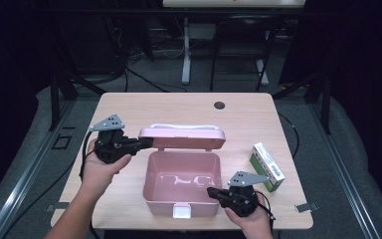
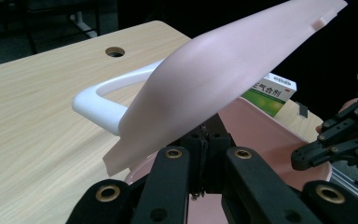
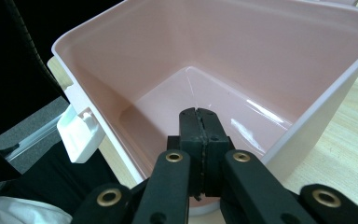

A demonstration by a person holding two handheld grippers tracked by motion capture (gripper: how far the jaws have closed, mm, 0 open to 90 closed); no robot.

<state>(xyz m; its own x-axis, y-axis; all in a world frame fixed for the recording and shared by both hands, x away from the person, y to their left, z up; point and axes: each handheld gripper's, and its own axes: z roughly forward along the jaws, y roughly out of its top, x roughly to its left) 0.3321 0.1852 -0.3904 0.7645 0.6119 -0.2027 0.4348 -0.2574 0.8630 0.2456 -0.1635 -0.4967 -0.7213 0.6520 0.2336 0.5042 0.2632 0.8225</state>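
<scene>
pink box [image 1: 181,181] sitting open on the table [image 1: 129,107], left gripper [image 1: 146,143] jaws together under its raised lid [image 1: 181,138], right gripper [image 1: 211,191] jaws together at the rim, green-white carton [image 1: 267,166] nearby

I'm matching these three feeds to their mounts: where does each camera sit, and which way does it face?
High view: above the person's side, looking forward and down on the table; both forearms, left gripper, right gripper.
Left gripper view: rides the left gripper, looking along its shut jaws under the raised pink lid; right gripper at the right edge.
Right gripper view: rides the right gripper, looking along its shut jaws into the open pink box.
Shared: high and left gripper views both show the green carton.
</scene>
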